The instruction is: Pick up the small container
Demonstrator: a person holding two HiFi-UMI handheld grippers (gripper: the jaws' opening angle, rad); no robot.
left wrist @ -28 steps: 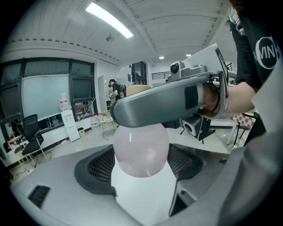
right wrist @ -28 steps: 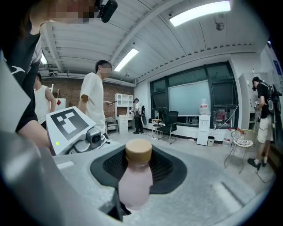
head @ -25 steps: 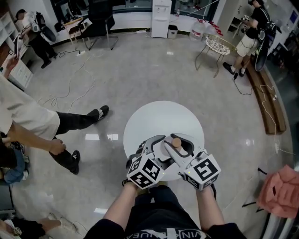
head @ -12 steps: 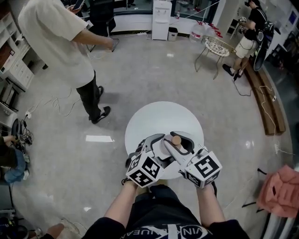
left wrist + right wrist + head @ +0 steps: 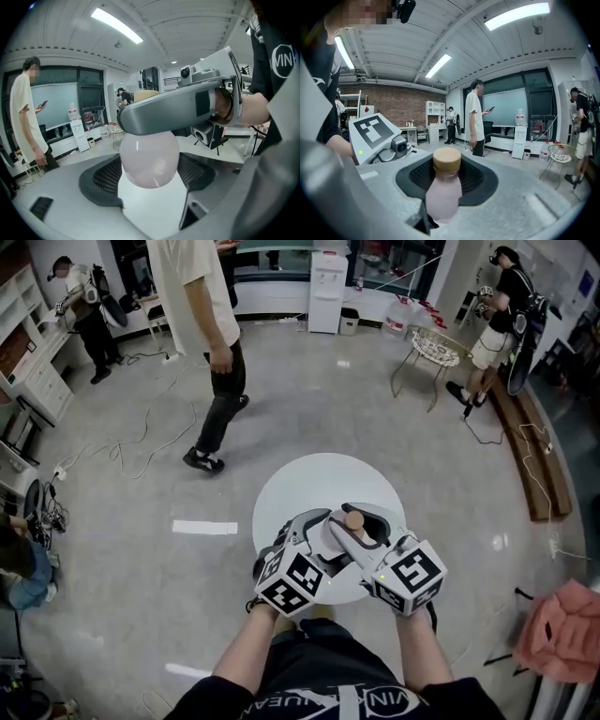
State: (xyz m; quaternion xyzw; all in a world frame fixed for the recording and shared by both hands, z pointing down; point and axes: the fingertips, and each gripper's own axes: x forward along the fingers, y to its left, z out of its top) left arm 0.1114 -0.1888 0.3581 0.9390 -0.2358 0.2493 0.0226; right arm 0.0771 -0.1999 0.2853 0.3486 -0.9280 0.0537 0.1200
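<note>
Bottle point(image 5: 353, 521), pink, tan cap, held over worktop point(image 5: 309, 479). R claw point(image 5: 362, 529) clamped on body; L claw point(image 5: 323, 532) closed round base. Prob. two-point hold for steadiness.

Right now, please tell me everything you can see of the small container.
The small container is a pale pink, rounded bottle of milky, plastic-looking material, closed with a tan cap. It is held upright between the right gripper's jaws, over the white round table. The left gripper's pads flank its body; contact there is unclear.
</note>
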